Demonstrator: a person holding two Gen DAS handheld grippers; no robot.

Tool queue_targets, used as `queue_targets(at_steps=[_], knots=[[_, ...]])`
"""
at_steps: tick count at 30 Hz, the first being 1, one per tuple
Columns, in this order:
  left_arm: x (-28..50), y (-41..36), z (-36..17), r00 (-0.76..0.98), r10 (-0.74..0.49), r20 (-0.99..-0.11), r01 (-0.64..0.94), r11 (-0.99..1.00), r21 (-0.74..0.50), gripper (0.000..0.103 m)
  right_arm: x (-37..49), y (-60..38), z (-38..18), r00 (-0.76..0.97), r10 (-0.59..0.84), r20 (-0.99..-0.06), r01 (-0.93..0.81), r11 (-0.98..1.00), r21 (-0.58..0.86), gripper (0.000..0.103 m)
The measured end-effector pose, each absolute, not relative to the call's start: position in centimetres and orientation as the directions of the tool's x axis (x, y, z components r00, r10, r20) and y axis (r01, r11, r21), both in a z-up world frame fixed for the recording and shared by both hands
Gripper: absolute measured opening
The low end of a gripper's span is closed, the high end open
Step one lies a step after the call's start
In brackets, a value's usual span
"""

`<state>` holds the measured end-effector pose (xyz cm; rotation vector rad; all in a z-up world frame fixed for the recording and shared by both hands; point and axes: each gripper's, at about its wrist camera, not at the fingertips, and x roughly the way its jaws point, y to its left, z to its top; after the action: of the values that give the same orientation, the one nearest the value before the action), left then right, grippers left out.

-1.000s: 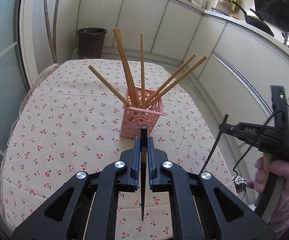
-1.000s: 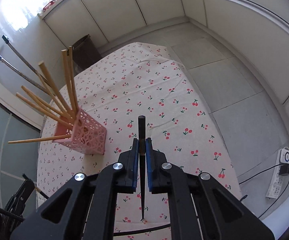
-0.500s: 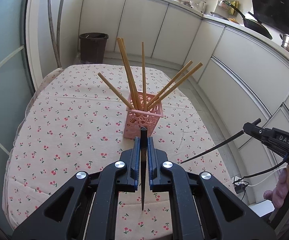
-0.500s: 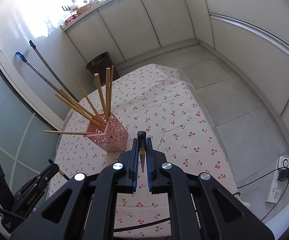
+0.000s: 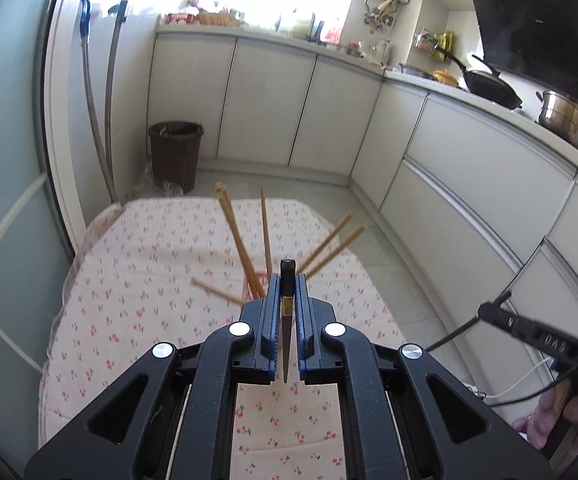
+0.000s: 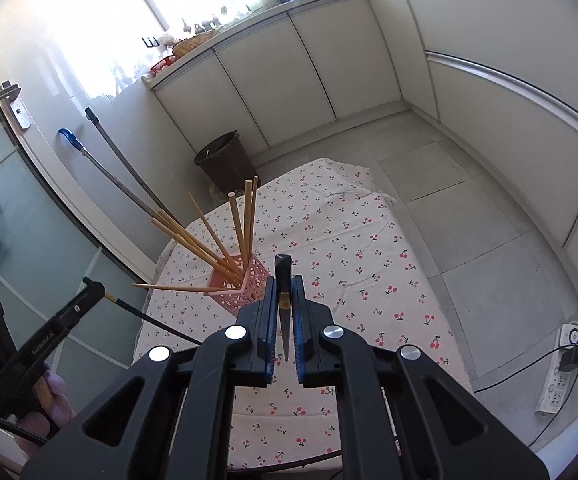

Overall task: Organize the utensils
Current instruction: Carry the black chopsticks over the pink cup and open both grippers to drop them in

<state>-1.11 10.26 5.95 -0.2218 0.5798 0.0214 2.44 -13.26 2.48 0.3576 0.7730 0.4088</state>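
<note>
A pink lattice holder stands on the cherry-print tablecloth with several wooden chopsticks fanned out of it. In the left wrist view the holder is mostly hidden behind my fingers, its chopsticks showing above. My left gripper is shut on a black chopstick and is held high, near the table's front. My right gripper is shut on another black chopstick, also well above the table. Each gripper shows in the other's view, the left one and the right one.
A brown waste bin stands on the floor beyond the table. Mop handles lean on the wall at left. Kitchen cabinets run along the back and right. A power strip with cables lies on the floor at right.
Both grippers have lifted and pulled back from the table, each still holding its black chopstick. The holder looks smaller and lower in both views. More of the kitchen shows.
</note>
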Motion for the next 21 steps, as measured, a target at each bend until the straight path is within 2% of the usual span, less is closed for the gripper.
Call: queue_targets(at_steps=[10, 14, 18, 21], knots=[[2.4, 11.3, 11.1, 0.897, 0.004, -0.443, -0.104, 0.974, -0.201, 0.006, 2.3, -13.3, 4.0, 0.657, 0.5, -0.564, -0.249, 0.85, 0.464, 0.007], [5.2, 12.2, 10.3, 0.884, 0.029, -0.467, -0.143, 0.967, -0.211, 0.006, 2.7, -13.1, 3.8, 0.648, 0.504, -0.571, -0.25, 0.849, 0.466, 0.007], [7.4, 13.1, 7.9, 0.844, 0.021, -0.536, -0.178, 0.953, -0.244, 0.009, 3.0, -12.7, 3.6, 0.64, 0.502, -0.581, -0.246, 0.851, 0.464, 0.007], [6.6, 13.9, 7.5, 0.851, 0.032, -0.523, -0.198, 0.944, -0.264, 0.009, 3.0, -12.4, 3.8, 0.643, 0.498, -0.582, -0.247, 0.854, 0.458, 0.007]])
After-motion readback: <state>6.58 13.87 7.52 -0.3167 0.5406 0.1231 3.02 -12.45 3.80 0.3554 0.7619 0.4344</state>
